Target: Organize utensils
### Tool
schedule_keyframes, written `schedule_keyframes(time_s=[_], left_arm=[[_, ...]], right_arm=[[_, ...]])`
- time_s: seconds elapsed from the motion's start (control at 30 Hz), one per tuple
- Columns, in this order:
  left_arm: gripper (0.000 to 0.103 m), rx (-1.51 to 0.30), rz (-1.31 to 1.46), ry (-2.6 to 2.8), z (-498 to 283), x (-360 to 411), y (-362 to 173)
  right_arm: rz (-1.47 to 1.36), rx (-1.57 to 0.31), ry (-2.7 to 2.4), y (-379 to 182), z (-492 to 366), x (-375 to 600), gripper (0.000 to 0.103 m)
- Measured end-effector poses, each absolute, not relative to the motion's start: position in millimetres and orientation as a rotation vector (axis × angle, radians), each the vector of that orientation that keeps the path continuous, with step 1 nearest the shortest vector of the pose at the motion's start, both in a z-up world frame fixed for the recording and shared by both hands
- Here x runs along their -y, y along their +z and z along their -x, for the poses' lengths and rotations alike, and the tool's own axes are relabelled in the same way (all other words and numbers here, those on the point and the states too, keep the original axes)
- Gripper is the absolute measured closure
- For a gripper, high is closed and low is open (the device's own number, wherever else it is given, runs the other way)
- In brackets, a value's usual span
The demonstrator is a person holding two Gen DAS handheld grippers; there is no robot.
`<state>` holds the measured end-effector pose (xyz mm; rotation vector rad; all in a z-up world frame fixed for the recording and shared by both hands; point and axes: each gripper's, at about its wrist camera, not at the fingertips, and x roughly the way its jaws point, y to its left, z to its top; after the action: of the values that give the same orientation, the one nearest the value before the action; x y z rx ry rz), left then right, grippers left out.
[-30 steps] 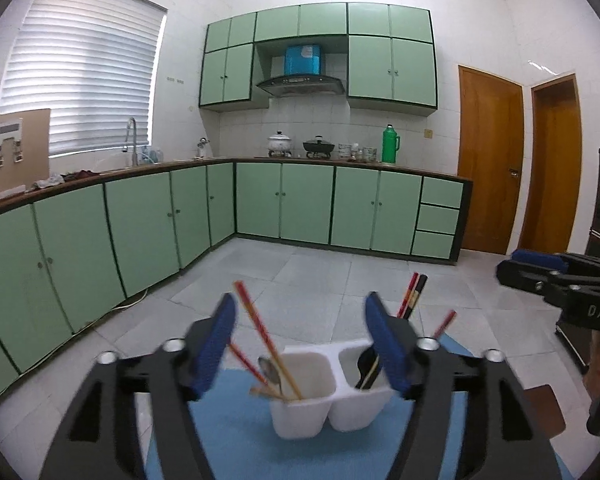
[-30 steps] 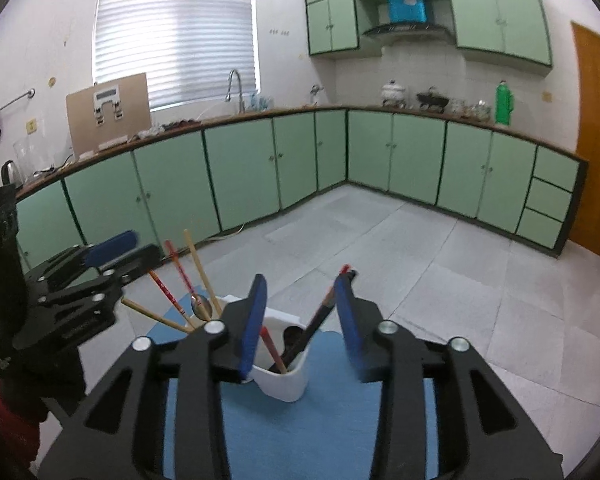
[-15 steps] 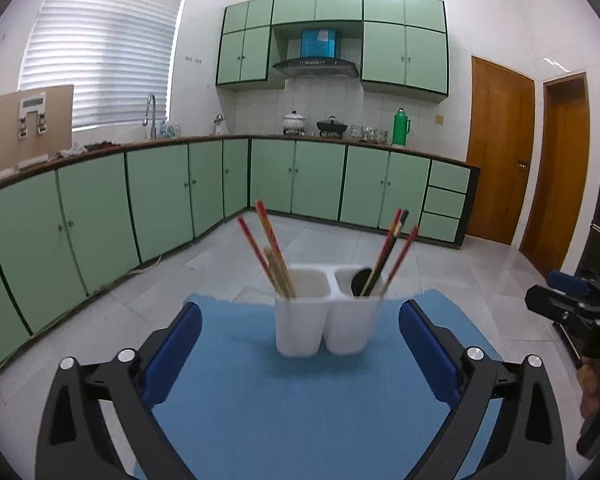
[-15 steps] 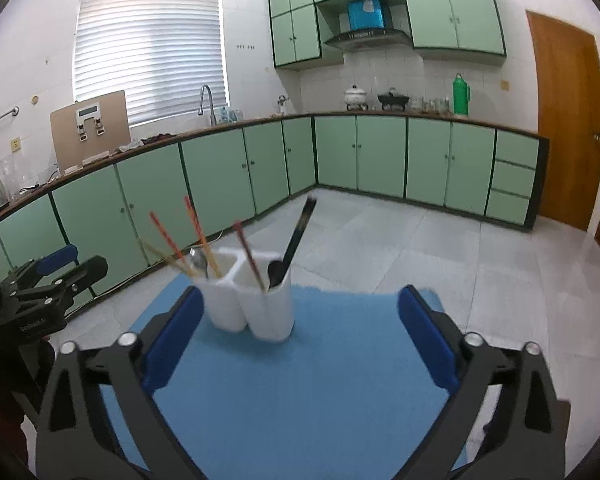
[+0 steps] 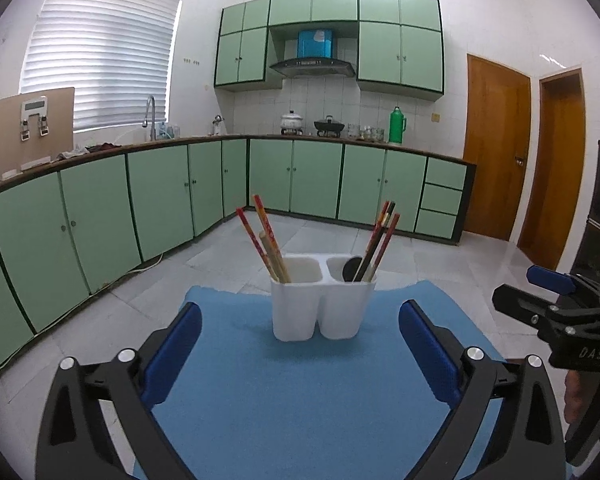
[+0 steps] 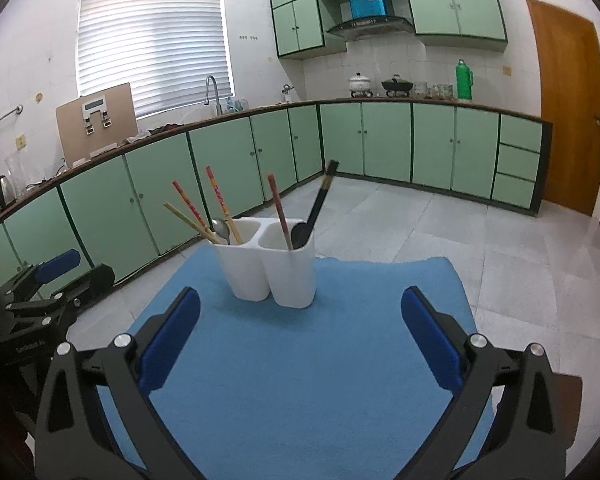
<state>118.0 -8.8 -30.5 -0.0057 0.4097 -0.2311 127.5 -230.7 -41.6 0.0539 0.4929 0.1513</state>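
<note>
Left tool [image 5: 300,344]: jaws spread wide, nothing between the blue pads [image 5: 172,354]; it points toward the holder from the near side of the mat and stands apart from it. In the right wrist view it shows at the left edge [image 6: 56,276], beside the mat.
Mat [image 5: 300,392]: blue cloth lying flat on the table; the holder stands on its far half.
Holder [image 5: 322,304]: white, two compartments side by side, upright, on the mat between the two tools' lines of sight.
Left compartment [image 5: 298,274]: holds red chopsticks [image 5: 260,232] and pale wooden chopsticks [image 5: 274,256], all leaning to the left. The right wrist view also shows a metal spoon [image 6: 221,231] in this compartment, bowl up.
Right compartment [image 5: 348,270]: holds a black spoon [image 5: 352,269], bowl up, and dark and red chopsticks [image 5: 380,240] leaning to the right.
Right tool [image 6: 300,340]: jaws spread wide, nothing between the blue pads [image 6: 430,344]; it faces the holder without touching it. In the left wrist view it shows at the right edge [image 5: 556,304], off the mat, with part of a hand [image 5: 576,388] beneath it.
Surroundings: green kitchen cabinets [image 5: 100,216] line the walls behind the table.
</note>
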Motion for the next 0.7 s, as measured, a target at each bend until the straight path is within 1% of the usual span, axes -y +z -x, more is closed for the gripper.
schedule_keyframes(time_s=[0.27, 0.43, 0.7], left_arm=[[0.006, -0.364, 0.002, -0.216, -127, 9, -14], [0.006, -0.353, -0.002, -0.215, -131, 10, -14], [0.006, -0.345, -0.006, -0.209, -141, 11, -16]], right_arm=[[-0.020, -0.445, 0.167, -20, -134, 219, 0.005], [-0.005, -0.414, 0.176, -9, -142, 212, 0.005], [0.004, -0.421, 0.174, -11, -158, 211, 0.005]])
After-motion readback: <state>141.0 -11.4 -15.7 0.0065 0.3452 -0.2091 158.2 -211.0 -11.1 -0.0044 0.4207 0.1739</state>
